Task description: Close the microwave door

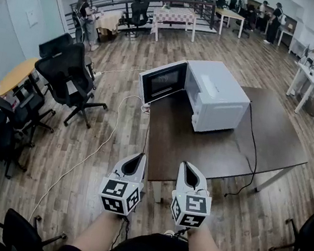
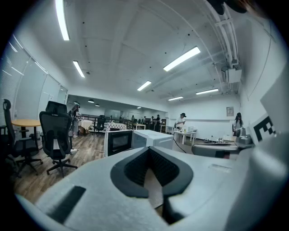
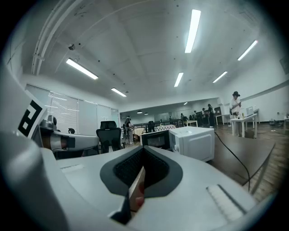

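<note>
Down by the person's waist, at the near edge of the bench [image 1: 273, 141], the left gripper [image 1: 138, 156] and right gripper [image 1: 188, 166] are both sitting with jaws pressed together, holding nothing. They're pointing roughly level, I'd guess lining up for a push. Farther out, the white microwave [image 1: 218, 96] is standing well apart from them, its door [image 1: 162, 81] hanging wide open on the left side. Beyond that, office chairs [image 1: 67, 74] are crowding the wood floor [image 1: 103, 160] and people are working at far tables.

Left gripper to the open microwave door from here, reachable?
Probably not from this stance: the left gripper sits by the table's near edge, the door at the far end. Nothing blocks the way, though.
</note>
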A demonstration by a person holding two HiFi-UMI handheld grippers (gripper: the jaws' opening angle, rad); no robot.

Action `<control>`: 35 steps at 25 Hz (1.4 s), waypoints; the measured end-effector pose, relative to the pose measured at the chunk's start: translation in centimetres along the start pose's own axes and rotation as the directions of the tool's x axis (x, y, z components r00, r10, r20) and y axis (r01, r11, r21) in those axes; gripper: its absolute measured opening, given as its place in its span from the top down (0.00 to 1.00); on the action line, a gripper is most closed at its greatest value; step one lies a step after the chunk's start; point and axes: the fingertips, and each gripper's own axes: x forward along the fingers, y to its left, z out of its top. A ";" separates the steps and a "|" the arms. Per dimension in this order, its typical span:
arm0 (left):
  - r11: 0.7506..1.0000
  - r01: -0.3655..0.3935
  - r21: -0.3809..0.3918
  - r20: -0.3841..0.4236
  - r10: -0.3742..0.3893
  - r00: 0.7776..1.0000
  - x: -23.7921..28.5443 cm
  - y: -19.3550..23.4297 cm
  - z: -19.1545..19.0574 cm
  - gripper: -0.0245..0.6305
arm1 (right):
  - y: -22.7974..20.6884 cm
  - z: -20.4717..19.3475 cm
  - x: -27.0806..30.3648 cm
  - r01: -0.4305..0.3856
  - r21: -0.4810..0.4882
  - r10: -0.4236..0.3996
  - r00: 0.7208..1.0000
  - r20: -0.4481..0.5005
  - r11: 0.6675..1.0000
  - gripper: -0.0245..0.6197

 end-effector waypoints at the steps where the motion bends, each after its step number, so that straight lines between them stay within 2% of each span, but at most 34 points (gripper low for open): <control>1: 1.000 0.001 0.000 -0.001 -0.001 1.000 0.1 -0.1 0.0 0.95 | -0.1 0.0 0.0 -0.010 0.019 0.010 1.000 -0.005 1.000 0.95; 11: 1.000 -0.006 0.005 -0.010 0.006 1.000 1.0 -0.5 -0.1 0.95 | -1.4 0.2 0.4 -0.035 0.108 0.035 0.999 0.003 0.994 0.95; 25: 0.999 -0.044 -0.015 -0.013 0.044 0.999 3.7 -2.5 -1.1 0.95 | -3.6 -0.2 0.9 -0.088 0.059 0.089 0.996 -0.020 0.994 0.95; 35: 0.999 -0.051 -0.006 -0.039 0.051 0.998 6.5 -3.0 -1.5 0.95 | -6.1 -0.3 2.1 -0.090 0.089 0.092 0.996 -0.014 0.992 0.95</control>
